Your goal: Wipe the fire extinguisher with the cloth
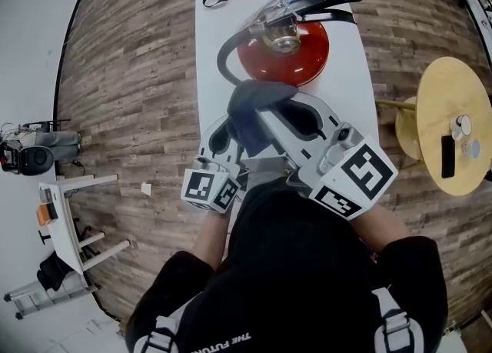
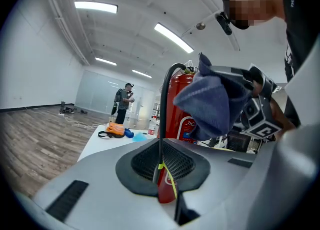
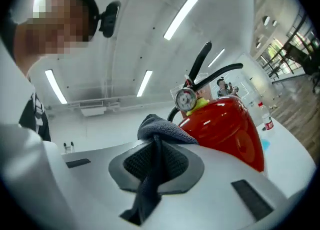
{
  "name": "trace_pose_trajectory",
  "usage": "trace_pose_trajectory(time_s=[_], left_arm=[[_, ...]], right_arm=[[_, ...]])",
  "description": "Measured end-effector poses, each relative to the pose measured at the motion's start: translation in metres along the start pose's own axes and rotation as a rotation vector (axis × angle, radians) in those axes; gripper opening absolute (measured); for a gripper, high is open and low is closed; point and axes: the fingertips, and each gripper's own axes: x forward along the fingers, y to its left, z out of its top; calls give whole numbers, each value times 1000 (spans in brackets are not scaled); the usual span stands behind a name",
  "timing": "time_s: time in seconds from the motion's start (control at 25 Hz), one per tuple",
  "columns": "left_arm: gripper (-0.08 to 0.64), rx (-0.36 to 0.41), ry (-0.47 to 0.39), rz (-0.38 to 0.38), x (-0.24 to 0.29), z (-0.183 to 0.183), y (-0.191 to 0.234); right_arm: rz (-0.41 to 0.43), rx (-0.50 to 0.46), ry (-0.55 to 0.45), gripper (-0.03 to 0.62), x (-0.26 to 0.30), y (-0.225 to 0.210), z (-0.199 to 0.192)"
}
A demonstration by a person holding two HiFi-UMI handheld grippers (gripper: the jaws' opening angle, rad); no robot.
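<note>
Both jaws of the right gripper (image 3: pixel 153 173) pinched the grey cloth (image 3: pixel 162 128), with the red fire extinguisher (image 3: pixel 232 124) just ahead. The left gripper (image 2: pixel 162 173) had its jaws shut on the black hose (image 2: pixel 164 101). It seemed best to hold steady, press the cloth flat and rub slowly.

The dark grey cloth (image 1: pixel 254 105) covers the near side of the red metal fire extinguisher (image 1: pixel 288 55). The black rubber hose's (image 2: pixel 163 108) lower end vanishes between the left gripper's (image 2: pixel 162 174) fingers (image 2: pixel 100 179). The white worktop's (image 1: pixel 211 44) near end lies hidden under the person.
</note>
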Motion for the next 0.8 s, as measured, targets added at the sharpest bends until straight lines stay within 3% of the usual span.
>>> trace_pose_trajectory(time_s=[0.16,0.32,0.44,0.6,0.68,0.8], left_arm=[[35,-6,0,5,-2,-2,1],[35,-11,10,-1,-2,-7,-1],[35,-9,15,-6,0,-8,-2],[35,-5,23,-19,4,-9,-4],[35,-1,32,-28,7,-10,-6],[35,7,39,-41,13,-10,-10]], right_arm=[[-24,-2,18,35,0,-2,-5],[-93,90,170,35,-22,-36,-66],[-181,76,254,35,-55,-70,-100],[-339,20,181,35,-97,-135,-88],[-288,-19,101,36,-95,-142,-58],[-124,-170,-13,35,-69,-108,3]])
